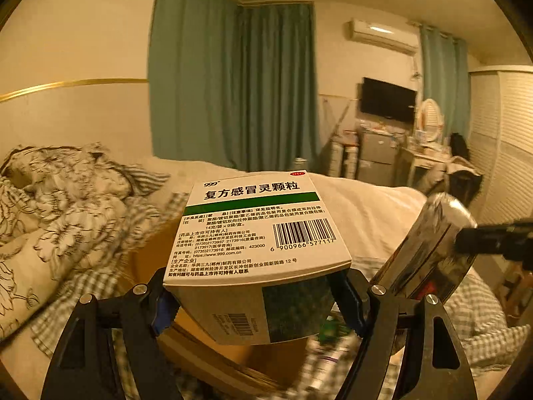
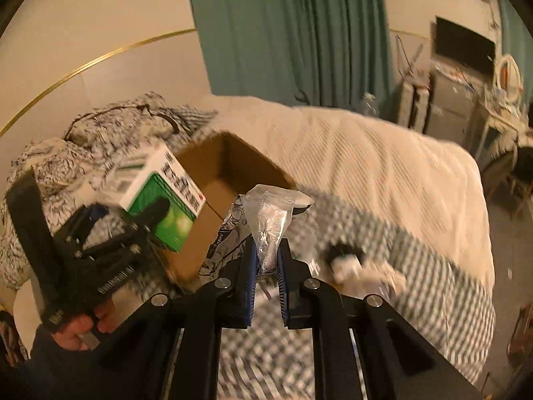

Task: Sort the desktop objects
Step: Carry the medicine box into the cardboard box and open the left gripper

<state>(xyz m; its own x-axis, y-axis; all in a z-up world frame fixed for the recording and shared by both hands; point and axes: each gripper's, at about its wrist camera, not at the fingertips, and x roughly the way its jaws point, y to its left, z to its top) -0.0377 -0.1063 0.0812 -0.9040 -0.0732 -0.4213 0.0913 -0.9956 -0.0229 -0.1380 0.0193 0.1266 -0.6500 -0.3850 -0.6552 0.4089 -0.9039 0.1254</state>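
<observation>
The left gripper (image 2: 156, 213) clamps a medicine box (image 2: 160, 193) at centre left, right over the open cardboard box (image 2: 230, 166). The right gripper (image 2: 266, 266), pinching a crinkly packet (image 2: 269, 220), sits just right of that opening, slightly farther.

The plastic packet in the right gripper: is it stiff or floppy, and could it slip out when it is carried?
Probably floppy: the plastic packet is thin crinkled film, and its top splays loosely above the right gripper. It looks light. It may slip, since the film is glossy and only its lower part is pinched.
</observation>
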